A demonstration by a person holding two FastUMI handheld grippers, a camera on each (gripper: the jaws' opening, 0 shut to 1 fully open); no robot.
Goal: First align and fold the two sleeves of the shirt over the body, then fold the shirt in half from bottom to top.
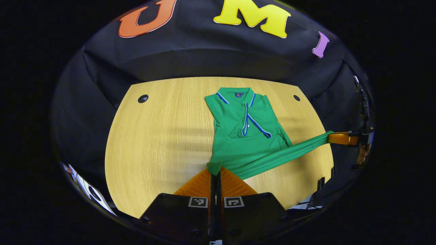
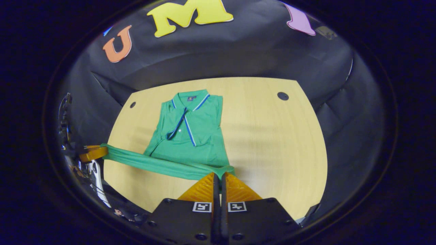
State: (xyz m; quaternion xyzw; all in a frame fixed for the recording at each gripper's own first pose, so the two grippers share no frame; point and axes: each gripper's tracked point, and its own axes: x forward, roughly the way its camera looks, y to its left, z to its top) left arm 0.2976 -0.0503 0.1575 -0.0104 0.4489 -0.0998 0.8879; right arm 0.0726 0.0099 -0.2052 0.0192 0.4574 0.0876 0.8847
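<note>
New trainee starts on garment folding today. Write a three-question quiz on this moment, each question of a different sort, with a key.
1. True or false: the sleeves of the green polo shirt already lie folded over its body.
2. Which part of the shirt is stretched between the left gripper and the right gripper? A) the collar B) the bottom hem C) the button placket
3. Fill in: the collar end of the shirt rests on the wooden ____.

Key: 1 true; 2 B; 3 table.
</note>
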